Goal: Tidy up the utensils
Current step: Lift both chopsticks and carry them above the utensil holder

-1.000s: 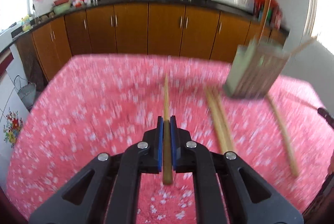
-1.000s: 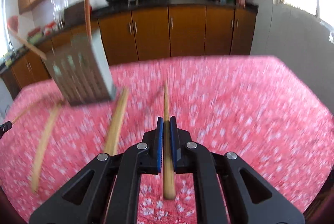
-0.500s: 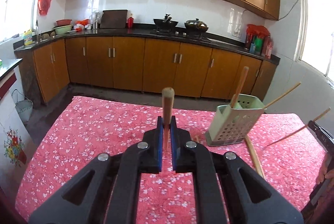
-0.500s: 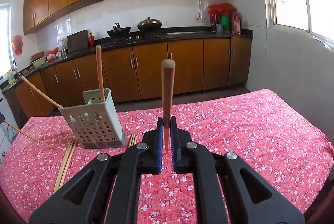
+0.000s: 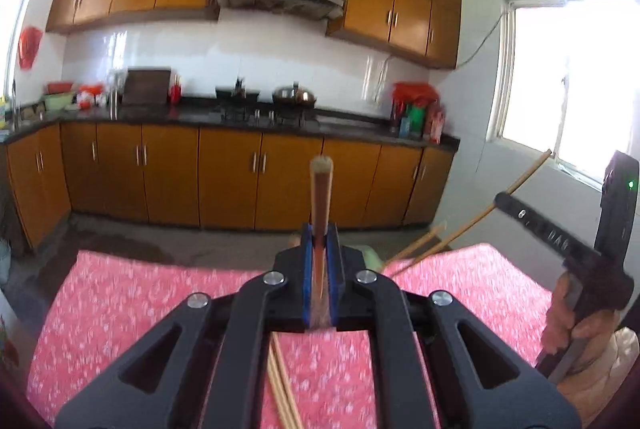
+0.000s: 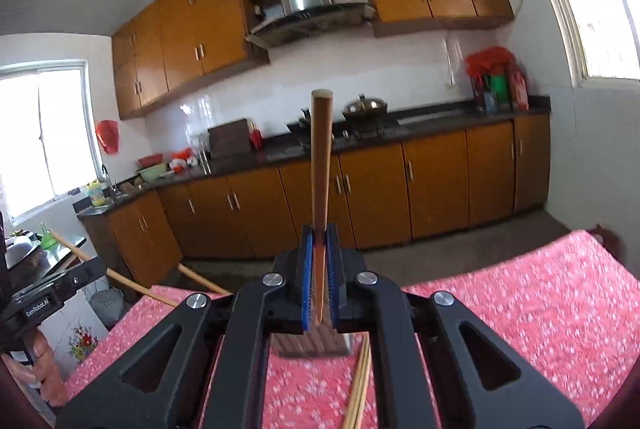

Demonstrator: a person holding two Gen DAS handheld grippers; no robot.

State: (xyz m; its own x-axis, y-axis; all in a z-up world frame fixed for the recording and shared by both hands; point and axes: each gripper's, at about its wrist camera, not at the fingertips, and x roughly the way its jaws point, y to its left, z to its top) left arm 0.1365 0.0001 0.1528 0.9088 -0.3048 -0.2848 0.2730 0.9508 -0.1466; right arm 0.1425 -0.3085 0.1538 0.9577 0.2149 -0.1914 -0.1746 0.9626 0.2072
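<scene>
Chopsticks are pinched one in each tool: the left gripper (image 5: 321, 271) is pressed together on a chopstick (image 5: 321, 195) that stands up ahead of its jaws, and the right gripper (image 6: 319, 271) clamps another chopstick (image 6: 321, 165) the same way. Under the right tool lie the holder (image 6: 312, 345) and loose chopsticks (image 6: 358, 389) on the red tablecloth (image 6: 520, 309). Risk, I think: each stick is gripped near its thin end, so it may swing or slip and miss the holder.

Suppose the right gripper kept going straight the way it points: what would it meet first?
Probably nothing nearby: the right gripper, shut on a chopstick, aims past the table towards the lower cabinets. Depth is unclear.
</scene>
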